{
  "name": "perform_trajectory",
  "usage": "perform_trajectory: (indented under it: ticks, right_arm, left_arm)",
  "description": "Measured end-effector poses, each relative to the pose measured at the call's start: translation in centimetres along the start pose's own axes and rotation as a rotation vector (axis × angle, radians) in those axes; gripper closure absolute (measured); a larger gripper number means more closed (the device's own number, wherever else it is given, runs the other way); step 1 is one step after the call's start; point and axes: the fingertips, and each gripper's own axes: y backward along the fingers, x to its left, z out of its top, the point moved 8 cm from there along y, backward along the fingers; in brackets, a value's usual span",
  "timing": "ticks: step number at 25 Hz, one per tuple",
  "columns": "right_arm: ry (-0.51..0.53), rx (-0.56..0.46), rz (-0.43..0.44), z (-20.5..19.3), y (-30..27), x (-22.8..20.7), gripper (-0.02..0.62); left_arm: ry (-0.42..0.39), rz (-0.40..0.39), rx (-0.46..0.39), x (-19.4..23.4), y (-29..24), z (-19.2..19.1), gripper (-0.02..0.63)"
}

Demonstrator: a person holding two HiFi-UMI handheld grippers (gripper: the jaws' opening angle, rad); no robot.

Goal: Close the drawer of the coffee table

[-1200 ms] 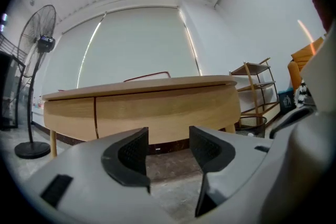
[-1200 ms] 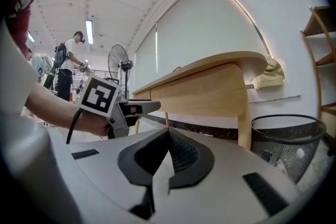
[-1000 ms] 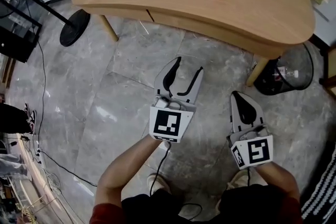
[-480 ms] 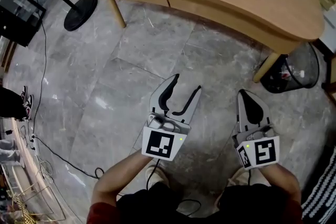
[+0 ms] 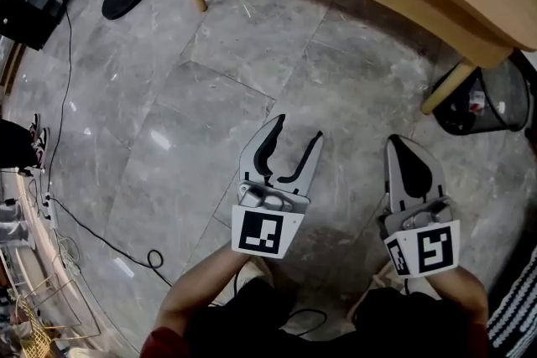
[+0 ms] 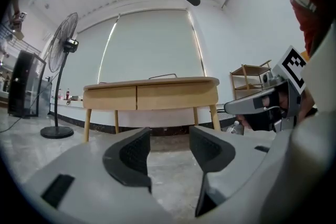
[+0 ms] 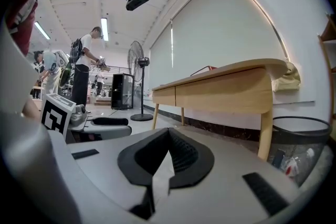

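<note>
Drawer (image 6: 110, 97) is seeming flush in the coffee table (image 6: 157, 82) ahead, so I am holding left gripper (image 5: 299, 127) with jaws apart and right gripper (image 5: 401, 148) with jaws together, both empty, well away

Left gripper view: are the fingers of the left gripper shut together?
No, the left gripper has its fingers apart, and grey floor shows in the gap between them.
</note>
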Motion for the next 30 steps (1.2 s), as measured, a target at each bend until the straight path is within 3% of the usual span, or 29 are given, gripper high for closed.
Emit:
perform_trajectory:
  ticks: [11,30]
  right_arm:
    - [-0.009,0.006,0.014,-0.5,-0.7,0.9,0.598]
    - [-0.020,0.004,0.014,-0.6,-0.6,0.8,0.598]
  left_arm:
    - [-0.019,0.023,-0.001,0.4,0.2,-0.4,0.373]
    - [-0.064,-0.015,0.018,-0.8,0.0,-0.6,0.396]
